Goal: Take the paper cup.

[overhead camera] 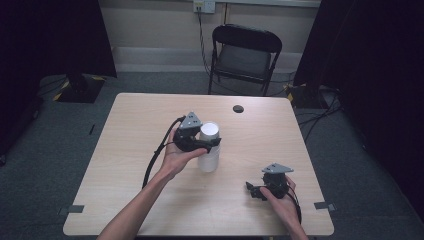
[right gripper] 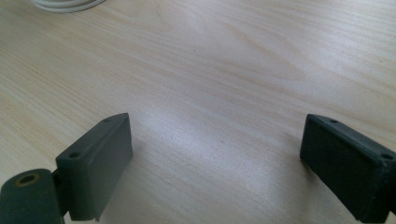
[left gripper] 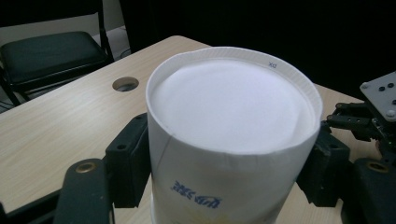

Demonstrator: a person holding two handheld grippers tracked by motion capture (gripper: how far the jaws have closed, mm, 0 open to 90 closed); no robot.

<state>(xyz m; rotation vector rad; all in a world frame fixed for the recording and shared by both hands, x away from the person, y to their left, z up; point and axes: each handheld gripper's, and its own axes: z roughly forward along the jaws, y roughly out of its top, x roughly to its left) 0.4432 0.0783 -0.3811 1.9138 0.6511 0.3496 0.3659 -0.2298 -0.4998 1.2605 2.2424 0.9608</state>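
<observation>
At frame centre, the white paper cup [overhead camera: 209, 146] (upside down) is already pinched by the left gripper [overhead camera: 204, 142]; lifting remains. The right gripper [overhead camera: 256, 191], lower right, is spread and empty.

left gripper [overhead camera: 212, 141]: jaws clamped, raised | right gripper [overhead camera: 252, 190]: jaws spread, low

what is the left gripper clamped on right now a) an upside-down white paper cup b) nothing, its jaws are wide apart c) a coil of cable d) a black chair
a: the left gripper has a black pad pressed on each side of the upside-down white paper cup.
</observation>
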